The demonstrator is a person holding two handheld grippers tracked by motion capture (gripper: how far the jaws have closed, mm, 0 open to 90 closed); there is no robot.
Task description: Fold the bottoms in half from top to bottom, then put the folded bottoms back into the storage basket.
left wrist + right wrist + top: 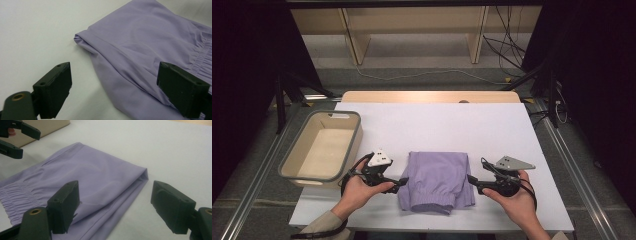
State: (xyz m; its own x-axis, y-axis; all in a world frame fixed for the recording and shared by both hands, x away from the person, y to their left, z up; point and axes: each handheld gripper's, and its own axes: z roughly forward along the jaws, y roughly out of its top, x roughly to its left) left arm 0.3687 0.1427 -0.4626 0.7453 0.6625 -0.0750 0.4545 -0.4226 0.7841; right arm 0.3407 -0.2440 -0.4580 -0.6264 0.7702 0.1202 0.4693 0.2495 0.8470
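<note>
Folded lilac shorts [436, 181] are lying on the white table cover [492, 125], near the person's edge, elastic waistband toward the person. Left gripper [402, 182] is sitting just beside the shorts' left edge, jaws gaping wide, gripping nothing; in the left gripper view, the cloth edge is lying between them. Right gripper [471, 180] is sitting at the right edge, jaws fully apart, also empty. Beige bin [292, 165] is standing at the table's left.

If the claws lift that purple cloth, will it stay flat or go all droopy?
Probably droopy: the folded purple cloth looks thin and soft, with wrinkles and a gathered stretchy band. It is likely light, and its folds may fall open when lifted by one edge.
</note>
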